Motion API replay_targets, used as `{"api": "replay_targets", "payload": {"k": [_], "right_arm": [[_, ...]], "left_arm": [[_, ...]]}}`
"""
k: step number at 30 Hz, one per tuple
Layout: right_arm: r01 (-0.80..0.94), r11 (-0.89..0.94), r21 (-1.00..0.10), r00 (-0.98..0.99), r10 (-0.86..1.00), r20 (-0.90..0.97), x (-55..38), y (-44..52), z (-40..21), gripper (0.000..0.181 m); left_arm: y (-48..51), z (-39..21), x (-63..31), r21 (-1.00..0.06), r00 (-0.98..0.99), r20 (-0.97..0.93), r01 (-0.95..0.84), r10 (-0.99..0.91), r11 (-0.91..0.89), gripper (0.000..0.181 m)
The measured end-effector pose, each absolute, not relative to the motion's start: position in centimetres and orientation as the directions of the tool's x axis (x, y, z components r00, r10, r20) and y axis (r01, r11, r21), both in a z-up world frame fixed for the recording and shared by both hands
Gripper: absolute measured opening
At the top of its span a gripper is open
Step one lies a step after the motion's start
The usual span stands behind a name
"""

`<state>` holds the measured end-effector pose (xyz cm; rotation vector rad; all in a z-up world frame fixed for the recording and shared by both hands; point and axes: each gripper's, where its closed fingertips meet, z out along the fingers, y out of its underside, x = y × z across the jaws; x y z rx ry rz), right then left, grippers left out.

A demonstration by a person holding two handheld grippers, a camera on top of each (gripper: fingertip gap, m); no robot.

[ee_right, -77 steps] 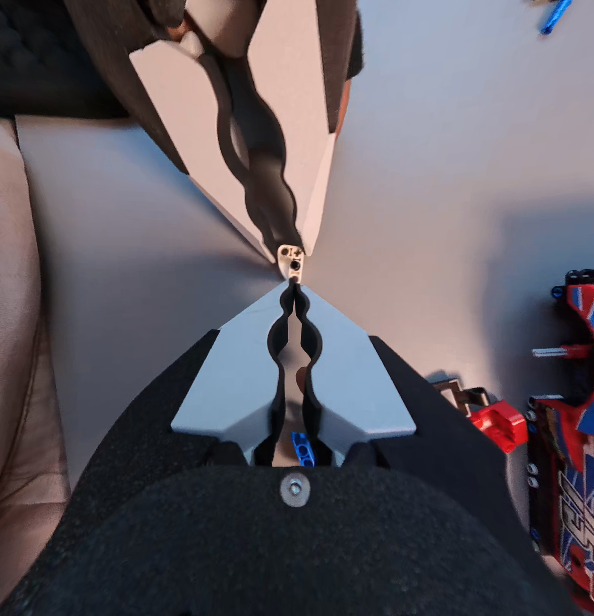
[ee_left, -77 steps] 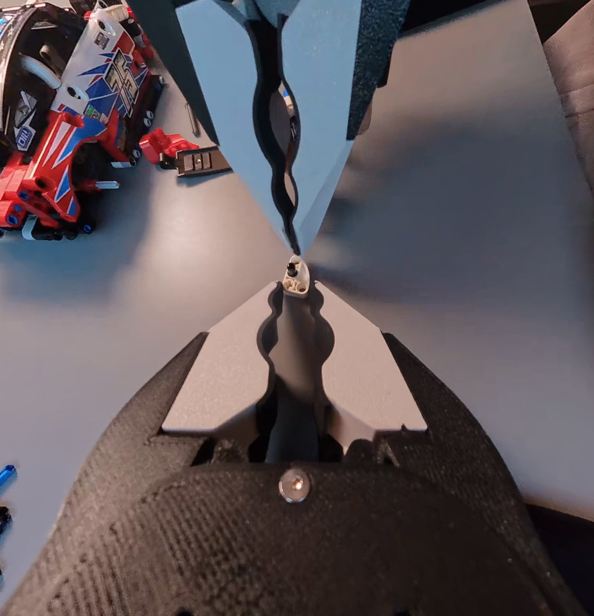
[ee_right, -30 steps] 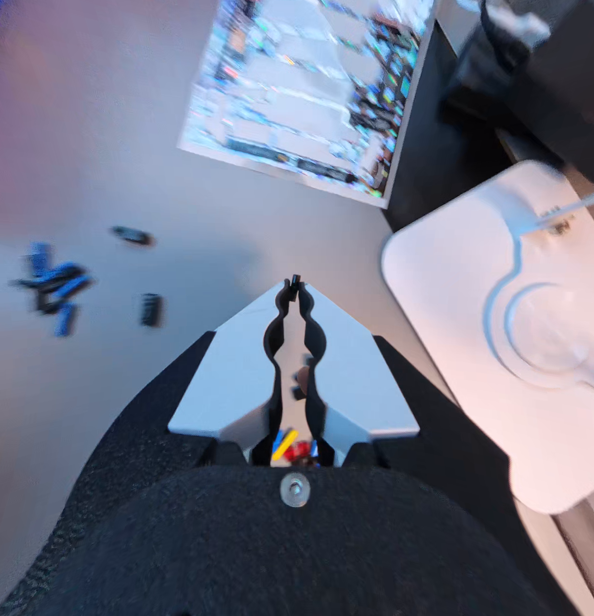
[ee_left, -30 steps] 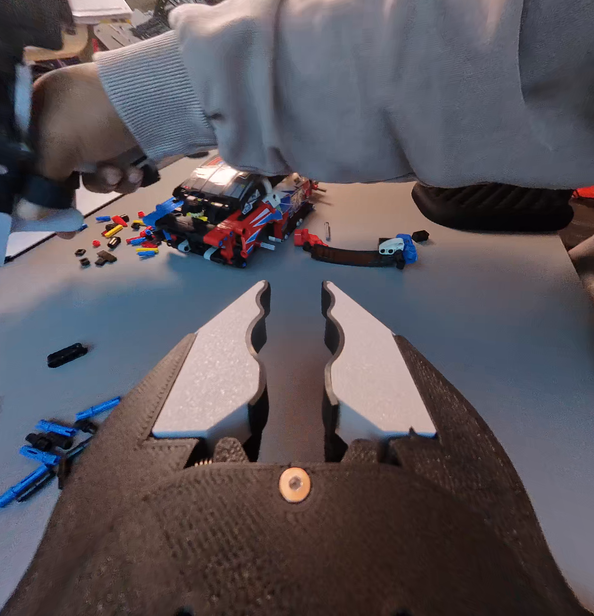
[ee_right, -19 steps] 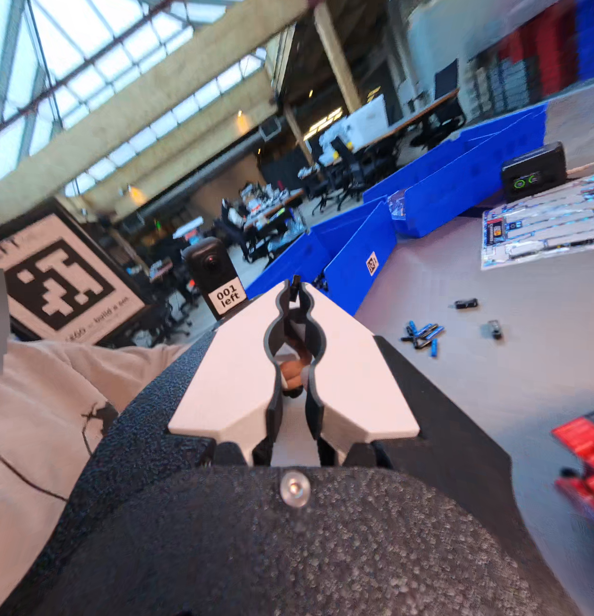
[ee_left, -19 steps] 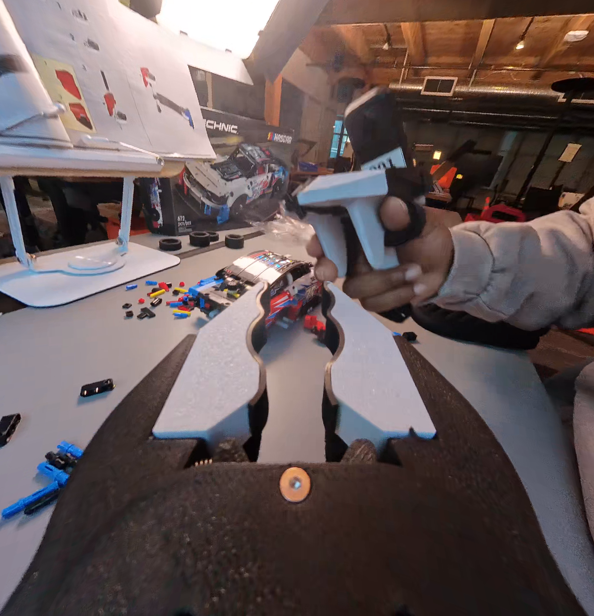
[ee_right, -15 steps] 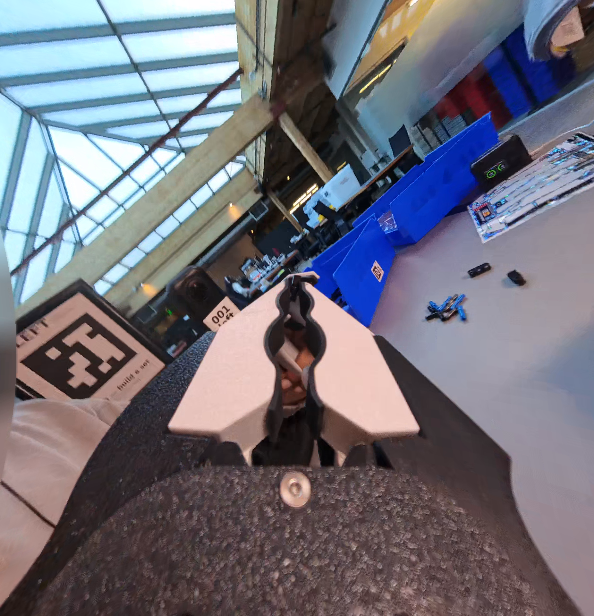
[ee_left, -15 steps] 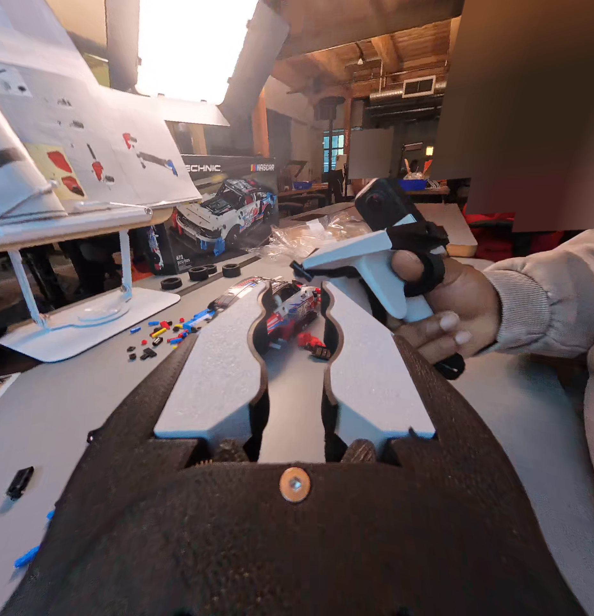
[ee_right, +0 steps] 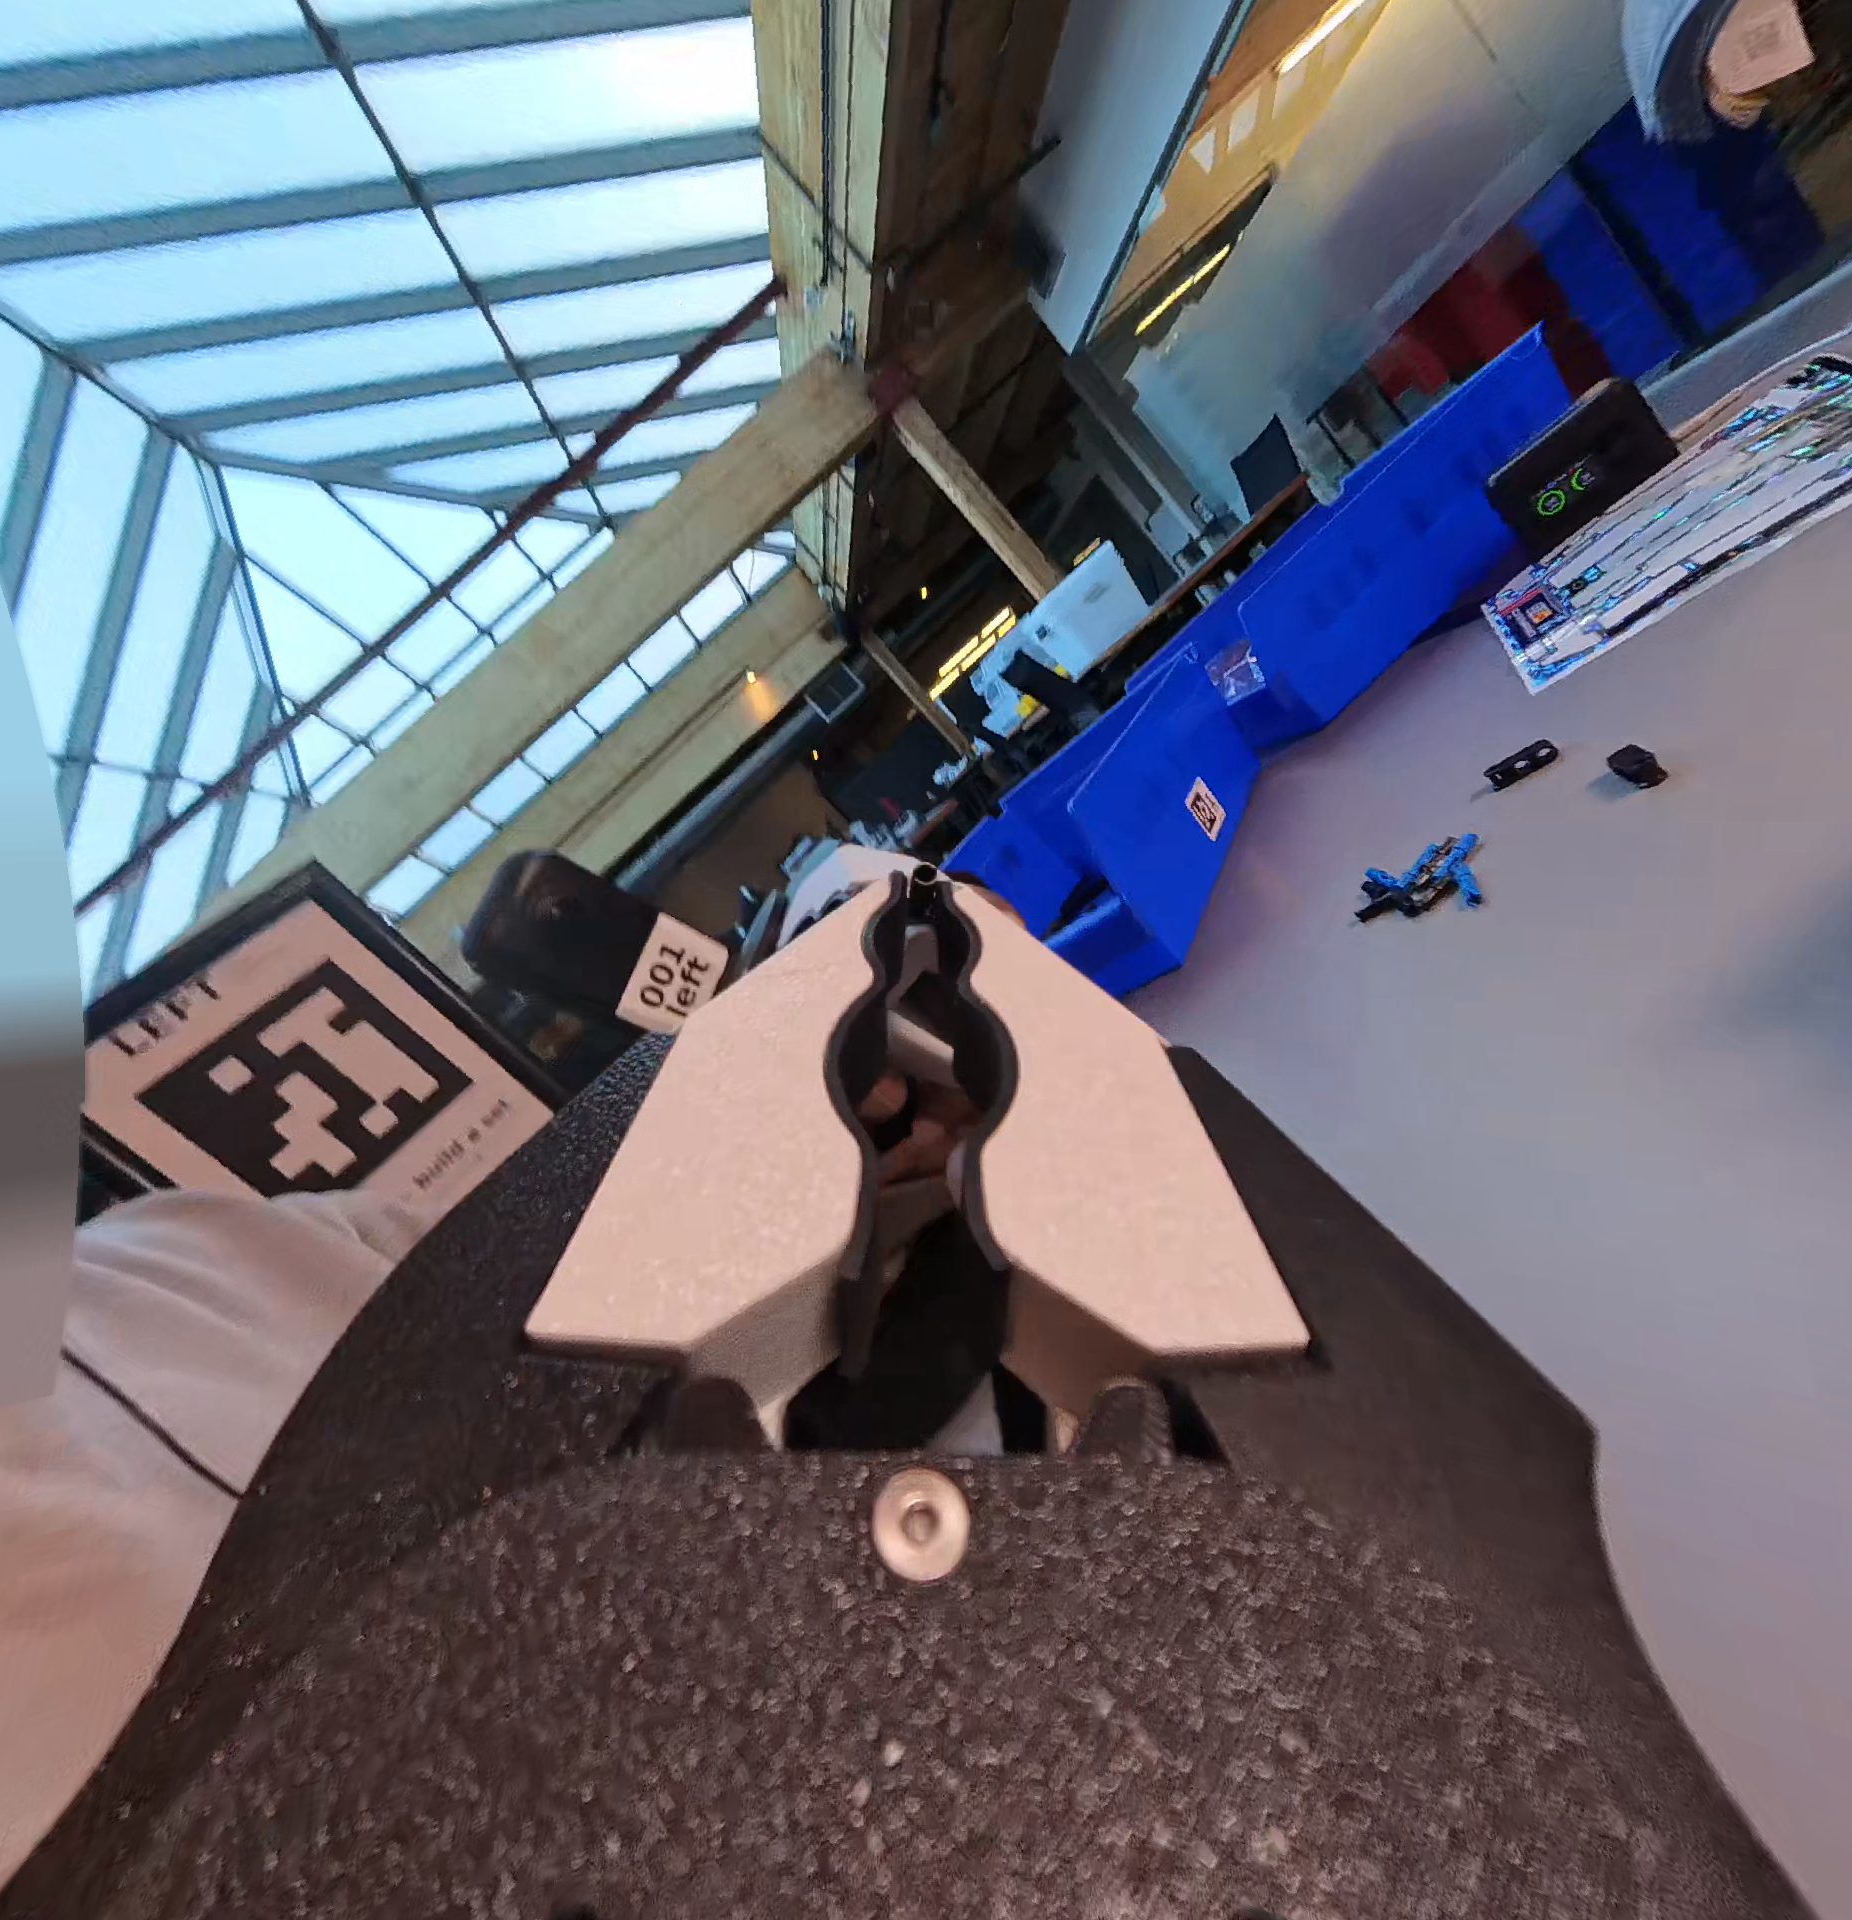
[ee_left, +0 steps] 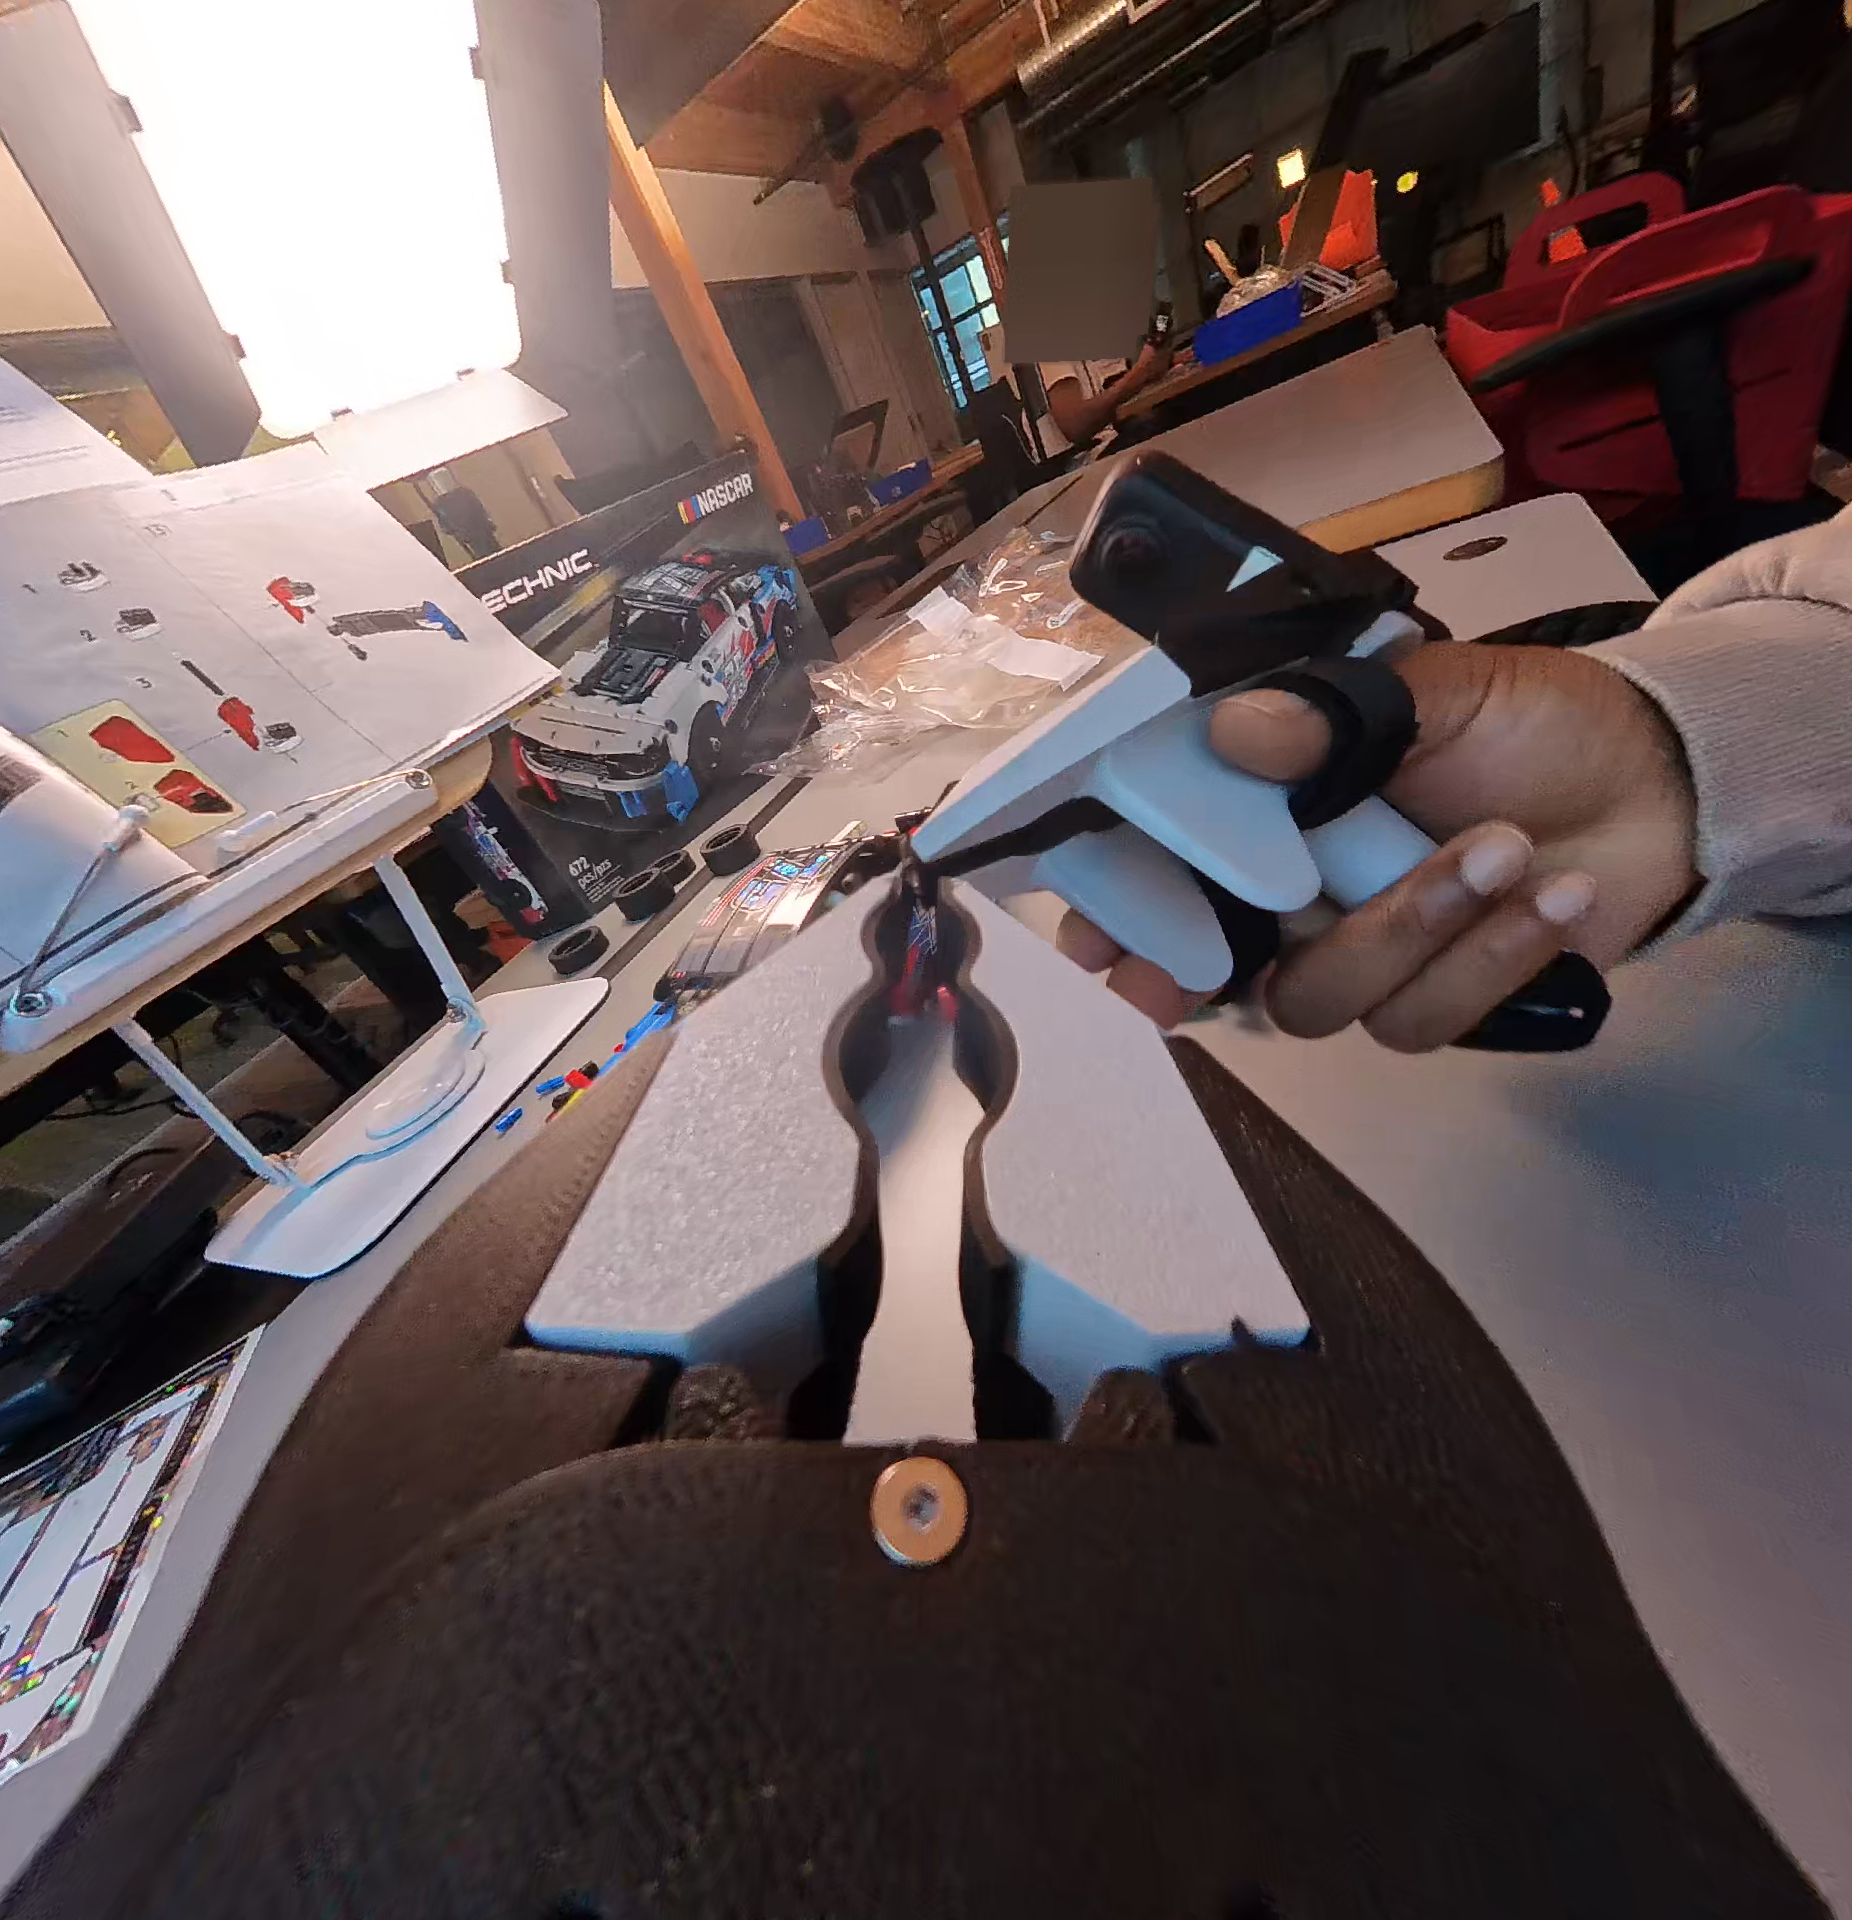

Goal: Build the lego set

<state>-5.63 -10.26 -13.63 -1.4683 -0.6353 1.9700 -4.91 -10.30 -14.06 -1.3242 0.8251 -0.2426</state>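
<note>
In the left wrist view, the left tongs [ee_left: 917, 914] stand narrow, with a slim gap between their tips and nothing gripped. Just beyond those tips, the right tongs [ee_left: 914, 844] point leftward with tips pressed together on a small black pin [ee_left: 909, 831], which is tiny and partly blurred. A hand [ee_left: 1462, 831] wraps the right tongs' white handle from the right, fingers curled under it and a pale sleeve behind. The partly built lego car [ee_left: 787, 899] lies on the grey counter [ee_left: 1628, 1299] past the left tongs, seen partly through their gap. Loose small pieces [ee_left: 569, 1086] lie left of the car, near the white base of a stand holding the instruction booklet [ee_left: 247, 644]. The set's box [ee_left: 652, 675] stands farther back.

In the right wrist view, the right tongs [ee_right: 924, 902] tilt upward toward the ceiling, closed on the black pin [ee_right: 926, 883] that pokes out at the tips. A cluster of blue pins [ee_right: 1421, 878] and two black pieces [ee_right: 1571, 766] lie well apart on the counter [ee_right: 1576, 1143] to the right. Blue bins [ee_right: 1265, 707] sit beyond them.
</note>
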Motion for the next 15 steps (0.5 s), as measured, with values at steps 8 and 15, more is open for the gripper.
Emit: {"api": "replay_targets", "payload": {"k": [8,15], "right_arm": [[0.189,-0.390,-0.901,-0.207,0.881,-0.425,-3.4,-12.1,-15.0,0.006],[0.284,-0.282,-0.916,-0.201,0.917,-0.345,-3.0,-12.0,-15.6,0.007]], "left_arm": [[-11.6,-15.2,-3.0,-0.875,0.583,-0.482,-0.358,-0.654,0.326,0.001],[-11.8,-16.0,-2.5,-0.863,0.550,-0.499,-0.384,-0.670,0.328,0.002]]}}
